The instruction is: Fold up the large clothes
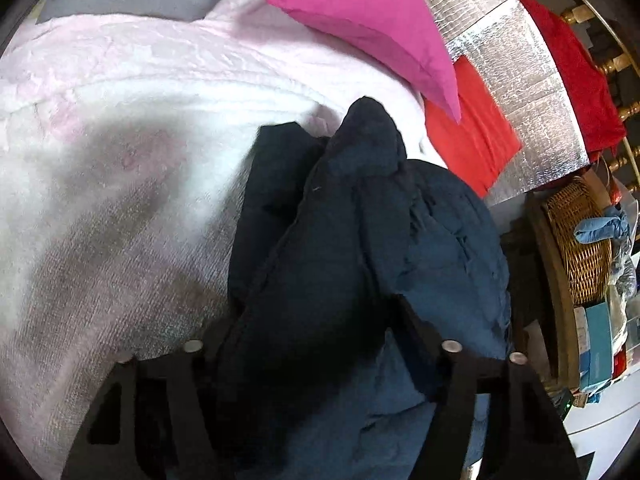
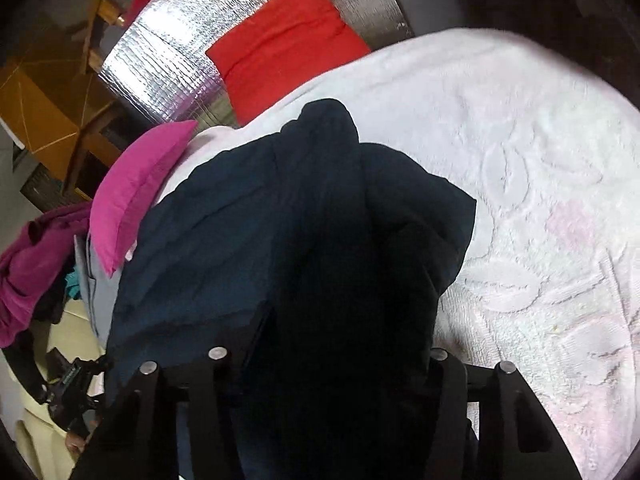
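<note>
Two hand-held grippers clamp navy garment over pale pink textured bedspread; pink pillow behind.

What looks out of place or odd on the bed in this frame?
The dark blue garment is bunched in a heap between both claws rather than spread flat. A greyish patch on the pale pink blanket could be shadow or a stain; cannot tell.

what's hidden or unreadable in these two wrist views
- Left wrist view: left gripper fingers' tips, buried in the bunched dark navy garment.
- Right wrist view: right gripper fingers' tips, also covered by it.
- Both views: garment type; folds hide its shape.
- Left wrist view: wicker basket contents, small at the edge.
</note>
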### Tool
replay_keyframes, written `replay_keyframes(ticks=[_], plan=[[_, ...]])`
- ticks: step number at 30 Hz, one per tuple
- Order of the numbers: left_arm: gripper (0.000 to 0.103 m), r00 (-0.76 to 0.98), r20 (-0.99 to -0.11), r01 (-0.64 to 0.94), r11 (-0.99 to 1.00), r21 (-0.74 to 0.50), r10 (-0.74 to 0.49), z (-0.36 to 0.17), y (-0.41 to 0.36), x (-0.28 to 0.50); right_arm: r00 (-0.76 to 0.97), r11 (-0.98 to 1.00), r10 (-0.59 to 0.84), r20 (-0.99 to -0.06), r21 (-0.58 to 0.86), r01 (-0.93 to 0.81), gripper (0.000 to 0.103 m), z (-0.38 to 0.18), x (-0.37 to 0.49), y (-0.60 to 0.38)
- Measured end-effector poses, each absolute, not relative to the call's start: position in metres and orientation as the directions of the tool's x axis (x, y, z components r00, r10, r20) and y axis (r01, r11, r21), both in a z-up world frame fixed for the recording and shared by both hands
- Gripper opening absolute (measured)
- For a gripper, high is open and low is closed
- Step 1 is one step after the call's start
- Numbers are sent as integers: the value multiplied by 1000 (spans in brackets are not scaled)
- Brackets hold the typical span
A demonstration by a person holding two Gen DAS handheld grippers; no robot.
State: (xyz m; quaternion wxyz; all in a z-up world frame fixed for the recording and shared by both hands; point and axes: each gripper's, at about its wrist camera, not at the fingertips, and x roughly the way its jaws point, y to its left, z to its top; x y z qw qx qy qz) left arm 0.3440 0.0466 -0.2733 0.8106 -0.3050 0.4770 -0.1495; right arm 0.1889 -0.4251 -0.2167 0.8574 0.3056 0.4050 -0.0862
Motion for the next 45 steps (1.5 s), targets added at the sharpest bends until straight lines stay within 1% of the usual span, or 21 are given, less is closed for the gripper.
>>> replay_keyframes(ticks=[5, 9, 12, 14, 18, 34, 45], plan=[[52, 526, -686, -35, 793, -608, -503, -267, 35, 342, 641, 824, 71, -764, 407, 394, 56, -221, 188, -422], [38, 533, -687, -45, 794, -607, -494, -262, 35, 339, 644, 811, 82, -760, 426, 400, 49, -220, 183, -424], [31, 532, -680, -42, 786, -617, -505, -259, 38, 336, 643, 807, 85, -761, 431, 404, 45, -216, 175, -423], [29, 531, -679, -34, 787, -616, -508, -255, 40, 333, 643, 807, 84, -761, 430, 404, 43, -214, 170, -421], [27, 525, -679, -37, 784, -620, -512, -251, 46, 329, 633, 811, 87, -769, 423, 403, 41, -211, 163, -418], [27, 494, -715, -74, 795, -602, -495, -248, 62, 288, 622, 813, 93, -778, 420, 404, 41, -214, 119, -405], [27, 490, -709, -86, 781, -618, -507, -251, 77, 269, 612, 815, 87, -786, 409, 410, 41, -217, 114, -393]])
